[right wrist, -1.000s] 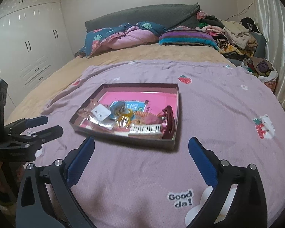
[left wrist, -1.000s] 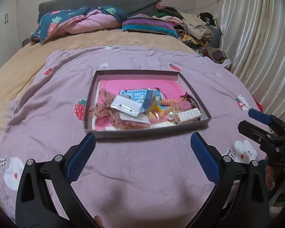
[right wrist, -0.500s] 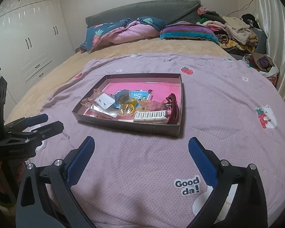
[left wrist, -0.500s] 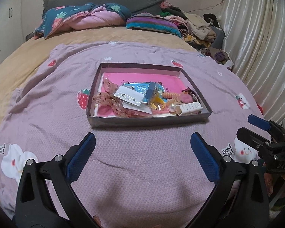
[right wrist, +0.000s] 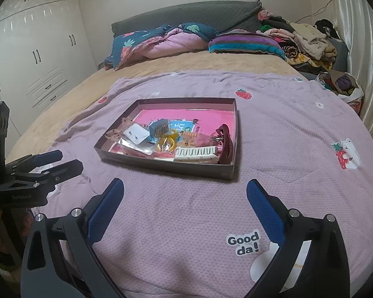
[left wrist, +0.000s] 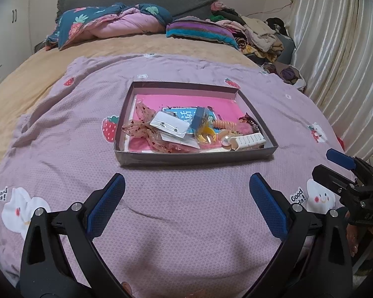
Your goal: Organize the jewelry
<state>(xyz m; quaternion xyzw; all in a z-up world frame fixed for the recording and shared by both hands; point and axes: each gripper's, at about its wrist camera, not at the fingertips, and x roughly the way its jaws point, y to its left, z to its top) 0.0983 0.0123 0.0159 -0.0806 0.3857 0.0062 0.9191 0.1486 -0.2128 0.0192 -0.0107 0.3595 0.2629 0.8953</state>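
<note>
Everything is being kept in one shallow box that's sitting on the purple blanket spread over the bed, roughly mid-blanket and a bit toward the foot edge. Inside, the bits are being piled together near the box's front wall: a white comb clip, a dark red claw clip, a yellow ring-ish piece in a clear bag, a white earring card, a blue clip and a spotted sheer ribbon. All of it is overlapping, so whether this heap is being sorted or is already being counted as "put away" can't be settled from here; it fits both a jumble waiting to be separated and a batch gathered into the box.

Both sets of jaws are being held spread wide with nothing between them. The left gripper is being hovered over the blanket just short of the box's front wall, with the box lined up nearly dead centre between the jaws. The right gripper is being held likewise, with the box ahead and a little left of its centre line, near but not touching.

If a piece is being gone for, pieces lying on top and at the heap's edge, like the comb clip, are probably being reached easiest. The jaws should be brought in over the front wall rather than against it, since the box looks light and is likely being shoved easily on soft bedding. The bagged and ribbon pieces are being judged slippery and floppy, so a firm pinch on a stiff part is being favoured
</note>
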